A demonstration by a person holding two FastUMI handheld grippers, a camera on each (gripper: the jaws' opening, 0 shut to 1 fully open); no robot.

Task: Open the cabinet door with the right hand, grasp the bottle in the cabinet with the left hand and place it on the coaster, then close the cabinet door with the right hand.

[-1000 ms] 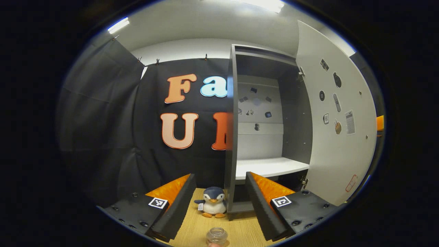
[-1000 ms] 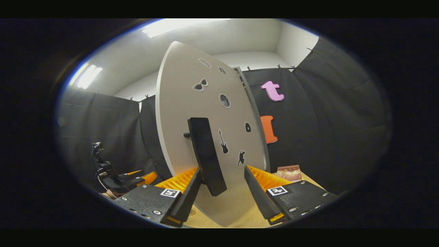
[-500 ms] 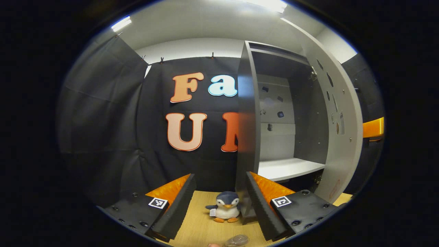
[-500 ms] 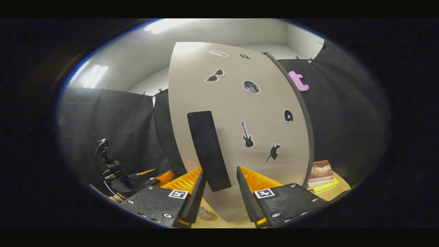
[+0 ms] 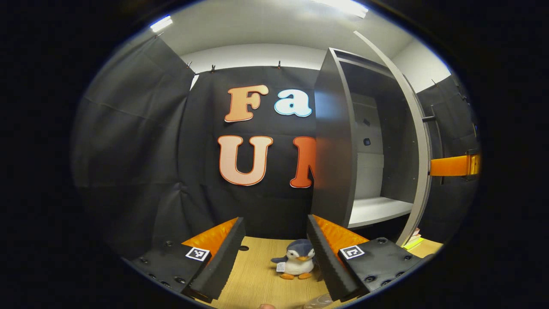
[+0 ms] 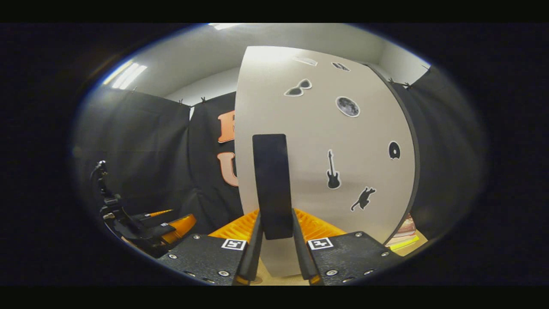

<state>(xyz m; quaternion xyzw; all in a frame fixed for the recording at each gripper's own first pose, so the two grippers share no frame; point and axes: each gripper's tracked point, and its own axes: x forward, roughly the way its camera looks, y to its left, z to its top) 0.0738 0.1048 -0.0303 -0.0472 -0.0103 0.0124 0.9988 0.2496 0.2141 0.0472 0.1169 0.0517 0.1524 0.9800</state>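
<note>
My right gripper [image 6: 276, 219] is shut on the black door handle [image 6: 271, 180] of the white cabinet door [image 6: 343, 141], which carries small stickers. In the left gripper view the grey cabinet [image 5: 334, 150] stands right of centre with its door [image 5: 422, 141] seen edge-on and partly open. A white shelf [image 5: 377, 210] shows inside it. My left gripper [image 5: 274, 225] hangs open over the wooden table [image 5: 253, 279], with nothing between its fingers. The top of a clear bottle [image 5: 317, 301] peeks in at the bottom edge, below the right finger. An orange finger of the right gripper [image 5: 454, 165] shows beyond the door.
A small penguin plush [image 5: 296, 264] sits on the table by the cabinet's foot. Stacked books [image 6: 403, 234] lie on the table right of the door. The left gripper [image 6: 146, 227] and its cable are low at the left in the right gripper view.
The right gripper's fingers have closed on the door handle and the door has swung toward the cabinet. The left gripper has drawn off to the left, so the bottle slid to the view's bottom edge.
</note>
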